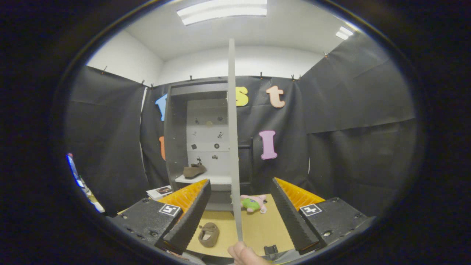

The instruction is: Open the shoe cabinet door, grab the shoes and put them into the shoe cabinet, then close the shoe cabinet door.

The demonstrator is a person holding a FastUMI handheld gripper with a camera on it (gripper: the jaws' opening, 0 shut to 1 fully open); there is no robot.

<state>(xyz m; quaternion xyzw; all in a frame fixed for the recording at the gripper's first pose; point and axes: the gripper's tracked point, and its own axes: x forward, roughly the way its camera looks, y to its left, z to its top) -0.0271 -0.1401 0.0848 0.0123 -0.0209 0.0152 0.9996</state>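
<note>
Spreading wide, my claw (241,217) grips nothing; the cabinet door (232,140) stands edge-on between its fingers. Two shoes: one (208,234) on the floor at seven o'clock, one (194,170) shelved at eleven o'clock.

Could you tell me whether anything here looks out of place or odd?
Yes: one brown shoe sits on the cabinet shelf, while its mate still lies on the floor, beside the left finger. A pink-and-green plush toy lies on the floor past the open door. The gripper fingers are open, holding nothing.
</note>
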